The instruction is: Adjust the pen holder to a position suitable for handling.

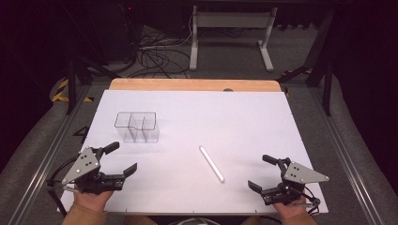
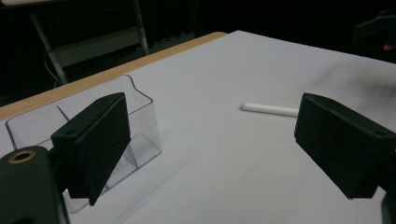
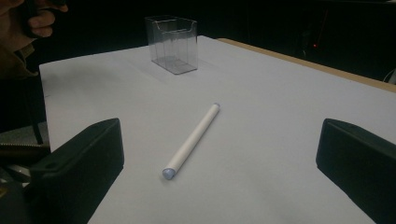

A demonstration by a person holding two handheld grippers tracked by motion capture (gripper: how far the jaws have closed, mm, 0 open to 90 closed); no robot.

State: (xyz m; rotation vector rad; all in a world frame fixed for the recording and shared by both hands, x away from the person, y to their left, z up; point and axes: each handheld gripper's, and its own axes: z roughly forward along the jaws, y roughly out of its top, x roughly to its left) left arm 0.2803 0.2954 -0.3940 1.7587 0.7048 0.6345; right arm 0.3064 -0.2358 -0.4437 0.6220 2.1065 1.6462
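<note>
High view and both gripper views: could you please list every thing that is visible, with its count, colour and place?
pen: 1, white, lying flat on the sheet, right of centre, nearer the person
clear holder: 1, transparent, three compartments, standing on the left part of the sheet
white sheet: 1, white, covering the table
table: 1, wooden edge showing at the far side
white frame: 1, on the floor beyond the table
cables: several, black, on the floor beyond the table
left gripper: 1, black, grey plate on top, near left corner, jaws open
right gripper: 1, black, grey plate on top, near right corner, jaws open
</note>
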